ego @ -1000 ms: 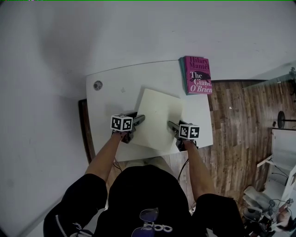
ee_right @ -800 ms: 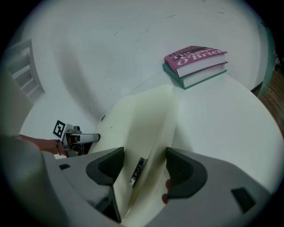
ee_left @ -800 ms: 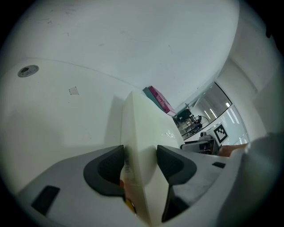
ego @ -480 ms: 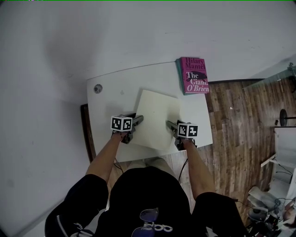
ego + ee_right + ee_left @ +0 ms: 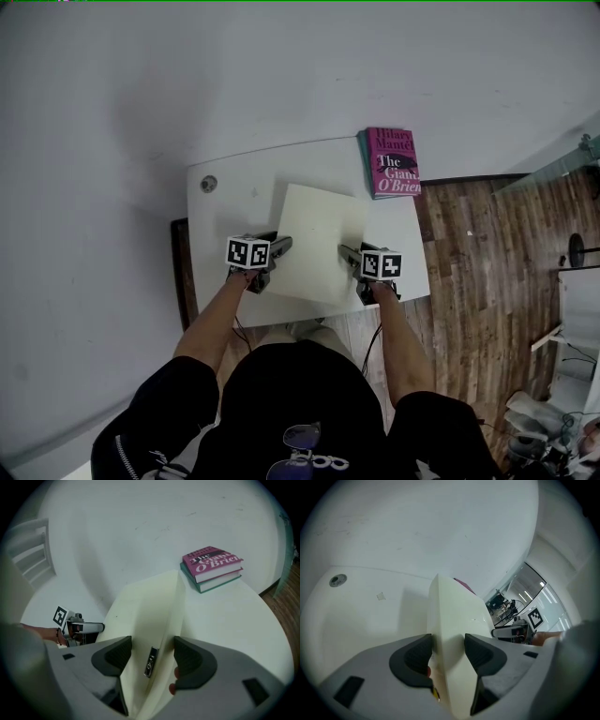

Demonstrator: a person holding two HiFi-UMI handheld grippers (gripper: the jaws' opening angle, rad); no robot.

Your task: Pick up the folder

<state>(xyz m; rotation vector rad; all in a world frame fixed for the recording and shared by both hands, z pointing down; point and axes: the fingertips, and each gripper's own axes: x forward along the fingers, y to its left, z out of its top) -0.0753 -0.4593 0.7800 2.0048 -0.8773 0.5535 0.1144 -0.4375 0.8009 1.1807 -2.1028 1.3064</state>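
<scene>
A cream folder (image 5: 319, 242) hangs just above the white table (image 5: 234, 183), gripped from both sides. My left gripper (image 5: 279, 246) is shut on its left edge, and its jaws have just been closing with the folder (image 5: 454, 630) between the pads. My right gripper (image 5: 347, 253) is shut on the opposite edge. In the right gripper view the folder (image 5: 145, 606) gapes slightly between the jaws, and a small metal clip (image 5: 150, 662) shows inside it. The left gripper (image 5: 77, 627) shows beyond the folder there.
Two stacked books, the upper one pink (image 5: 392, 161), lie at the table's far right corner (image 5: 213, 566). A round cable grommet (image 5: 208, 184) sits in the far left corner. A white wall rises behind the table; wooden floor lies to the right.
Both grippers have lifted the folder a little off the table. The table and the books have shifted in the head view.
</scene>
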